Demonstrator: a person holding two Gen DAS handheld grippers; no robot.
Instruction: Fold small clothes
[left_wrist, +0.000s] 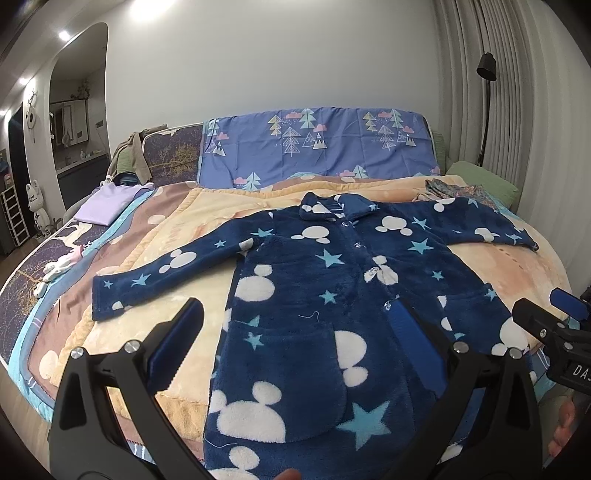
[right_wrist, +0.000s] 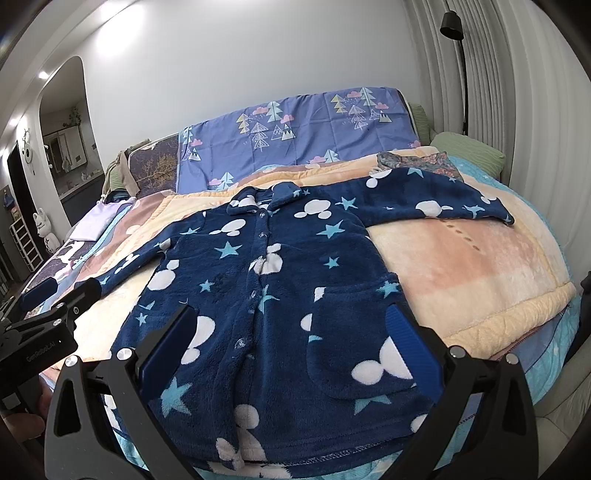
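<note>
Fleece pajama top (left_wrist: 332, 295) lies buttoned and flat on the bed's blanket (right_wrist: 461, 277), collar far, hem near, long axis running away from both; left hand-held gripper (left_wrist: 295, 343) and right hand-held gripper (right_wrist: 291, 343) hover over the hem, jaws wide apart, empty, each nearest its own sleeve

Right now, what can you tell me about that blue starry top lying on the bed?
The fleece pajama top looks plush, navy with white mouse-head shapes and pale blue stars. It has a collar, clear buttons fastened down the front and patch pockets. It lies flat, face up, on a peach blanket, both sleeves spread outward, not yet folded. Neither tool touches it.
</note>
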